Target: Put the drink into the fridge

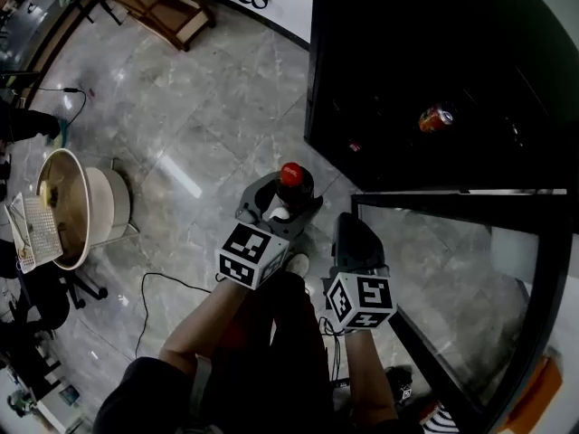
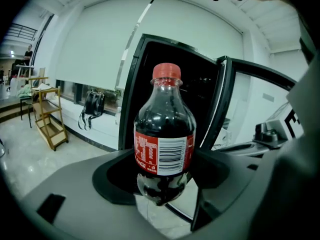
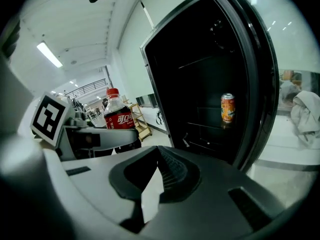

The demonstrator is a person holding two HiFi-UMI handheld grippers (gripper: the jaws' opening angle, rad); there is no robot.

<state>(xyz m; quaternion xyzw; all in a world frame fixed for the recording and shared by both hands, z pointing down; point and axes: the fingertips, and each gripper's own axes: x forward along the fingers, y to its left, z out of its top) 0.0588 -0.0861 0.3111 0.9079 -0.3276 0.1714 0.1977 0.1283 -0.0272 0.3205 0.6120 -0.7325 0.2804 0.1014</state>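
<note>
Bottle (image 2: 165, 134) barcode; left gripper view only

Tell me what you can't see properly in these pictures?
- Fridge inside, head view: too dark; only the orange can shows.
- Can's writing, right gripper view: too small to read.
- Bottle, head view: the left hand-held gripper hides all but its red cap.
- Fridge door, head view: cut off by the right and bottom edges.

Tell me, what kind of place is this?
Probably a big hall or workshop, not a home kitchen: shiny stone floor, a tall black fridge standing open, and a wooden shelf.
</note>
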